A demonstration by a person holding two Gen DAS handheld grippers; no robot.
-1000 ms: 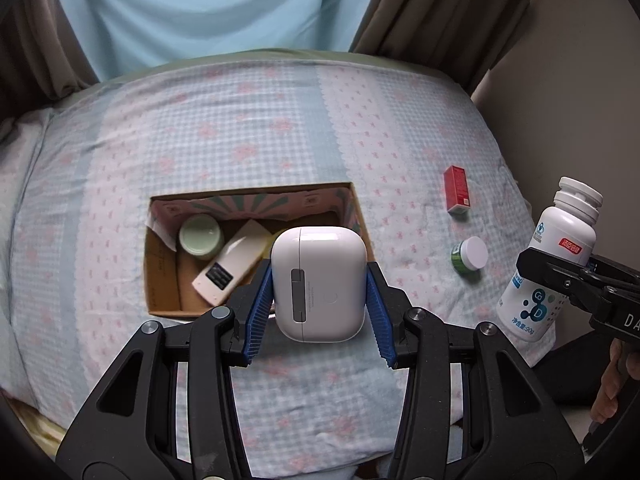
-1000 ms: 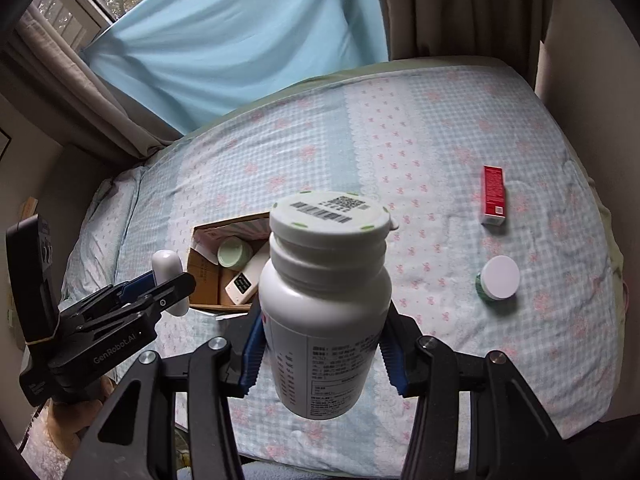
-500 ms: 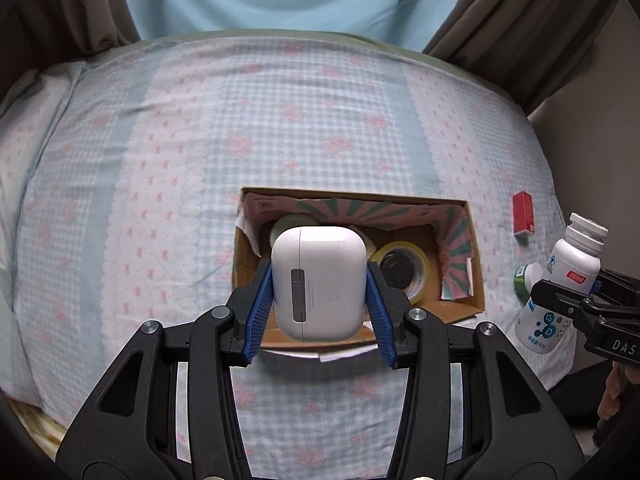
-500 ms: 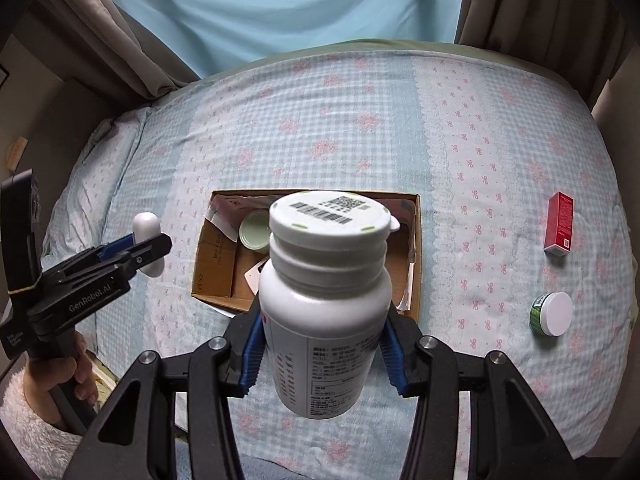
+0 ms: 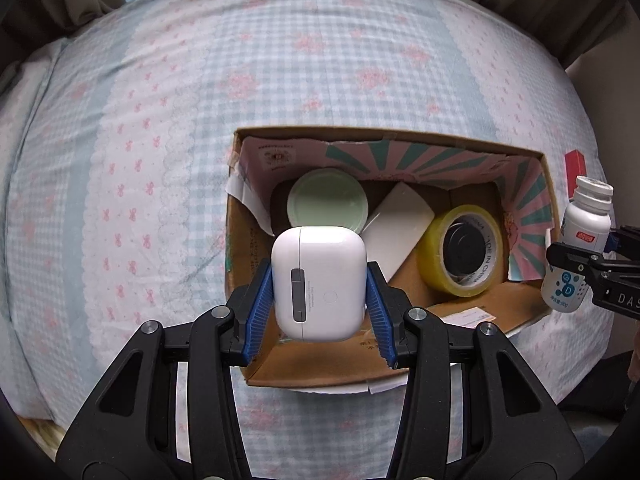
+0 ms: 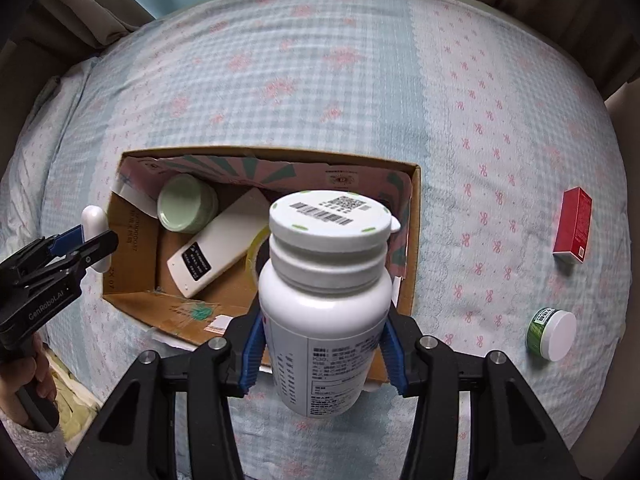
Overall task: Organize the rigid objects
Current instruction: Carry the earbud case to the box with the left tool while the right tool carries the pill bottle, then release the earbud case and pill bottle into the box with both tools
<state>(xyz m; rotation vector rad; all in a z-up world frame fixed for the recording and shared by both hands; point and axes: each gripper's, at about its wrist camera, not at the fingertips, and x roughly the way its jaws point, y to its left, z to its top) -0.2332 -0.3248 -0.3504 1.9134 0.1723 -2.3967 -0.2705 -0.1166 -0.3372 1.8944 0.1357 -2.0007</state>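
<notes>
Left gripper (image 5: pixel 319 285) pinches a white case (image 5: pixel 319 282), hanging over the box (image 5: pixel 392 136) near its 7 o'clock corner. Right gripper (image 6: pixel 323 338) clamps a white bottle (image 6: pixel 326 304) above the box's 5 o'clock end.

Inside the box: jar (image 5: pixel 327 198), white remote (image 5: pixel 396 224), tape roll (image 5: pixel 460 250).

Risks:
- Little bare floor; a dropped bottle likely lands on the tape and tips or rolls.
- Case may clip the near wall.
- Both grippers over one box could collide.

Red carton (image 6: pixel 573 226) and green tub (image 6: pixel 551 333) sit outside, at 3 o'clock of the box.
</notes>
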